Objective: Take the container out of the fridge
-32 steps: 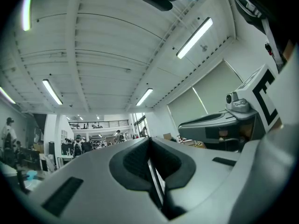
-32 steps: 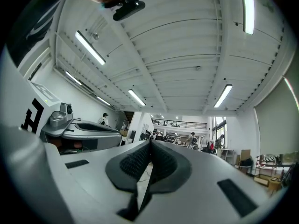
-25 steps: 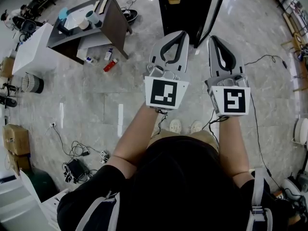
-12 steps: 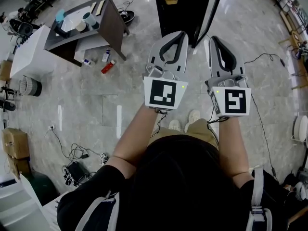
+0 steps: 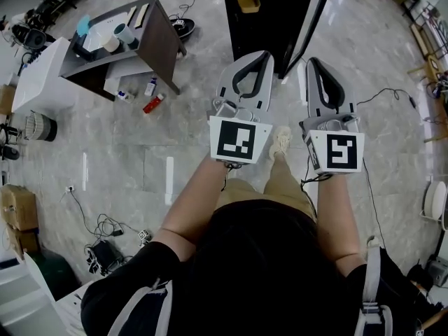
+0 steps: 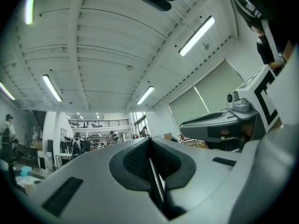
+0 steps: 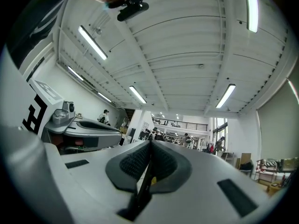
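So nearest the camera in the head view you get both arms stretched out, with the left claw [image 5: 256,56] and right claw [image 5: 316,63] held side by side, a small gap between them, and one shoe [image 5: 280,142] poking out below them. That view doesn't really tell you how the jaws stand, but the gripper views do. The left claw [image 6: 149,146] has its pads pressed together with nothing in them, and it's the same for the right claw [image 7: 149,146], which is closed and empty. Each gripper view also catches the other claw off to its side, and both look up at the ceiling lights [image 6: 198,35] and a big hall with people far off, none of which the head view has. Only the head view shows the floor [image 5: 140,159], with cables [image 5: 105,226] and a red bottle [image 5: 155,103] lying on it. Further out on the left is a dark worktop [image 5: 164,40] with cups [image 5: 128,32] on it. Farthest ahead of the claws is the black fridge [image 5: 269,26] with its door [image 5: 311,12] swung open. The yellowish container [image 5: 248,2] sits at the fridge, well apart from both claws, though I can't tell exactly what it rests on.
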The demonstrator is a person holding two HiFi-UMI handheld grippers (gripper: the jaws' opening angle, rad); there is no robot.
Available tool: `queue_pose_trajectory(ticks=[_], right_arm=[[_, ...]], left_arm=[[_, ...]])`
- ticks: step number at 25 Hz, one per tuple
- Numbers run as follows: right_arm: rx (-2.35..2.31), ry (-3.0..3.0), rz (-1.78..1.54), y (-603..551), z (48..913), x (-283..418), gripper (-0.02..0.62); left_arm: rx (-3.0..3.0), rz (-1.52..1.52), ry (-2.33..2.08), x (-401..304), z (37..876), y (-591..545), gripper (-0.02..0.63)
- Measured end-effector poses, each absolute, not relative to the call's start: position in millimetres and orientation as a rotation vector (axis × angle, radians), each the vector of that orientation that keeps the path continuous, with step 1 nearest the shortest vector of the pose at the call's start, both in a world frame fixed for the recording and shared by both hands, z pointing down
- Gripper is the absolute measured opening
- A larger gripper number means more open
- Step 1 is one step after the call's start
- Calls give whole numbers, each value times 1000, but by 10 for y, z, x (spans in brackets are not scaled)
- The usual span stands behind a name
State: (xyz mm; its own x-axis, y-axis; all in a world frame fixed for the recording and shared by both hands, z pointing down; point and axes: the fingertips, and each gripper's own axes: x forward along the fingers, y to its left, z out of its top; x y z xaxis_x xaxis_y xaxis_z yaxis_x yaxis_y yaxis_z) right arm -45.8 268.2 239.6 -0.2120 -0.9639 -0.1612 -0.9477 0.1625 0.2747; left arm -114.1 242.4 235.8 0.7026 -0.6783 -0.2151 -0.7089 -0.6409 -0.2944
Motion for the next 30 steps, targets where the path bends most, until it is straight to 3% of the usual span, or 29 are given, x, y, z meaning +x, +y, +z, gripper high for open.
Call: queue_pose_trajectory(ticks=[15,30], right_arm=[[1805,-2435,-544,467,2441,670,35],[1825,-2532,-448,-174,2498,1030,35]], left_arm=[[-2514,10,1076,88,2574,430,25],[-2526,-39,1096,459,2541,-225,25]])
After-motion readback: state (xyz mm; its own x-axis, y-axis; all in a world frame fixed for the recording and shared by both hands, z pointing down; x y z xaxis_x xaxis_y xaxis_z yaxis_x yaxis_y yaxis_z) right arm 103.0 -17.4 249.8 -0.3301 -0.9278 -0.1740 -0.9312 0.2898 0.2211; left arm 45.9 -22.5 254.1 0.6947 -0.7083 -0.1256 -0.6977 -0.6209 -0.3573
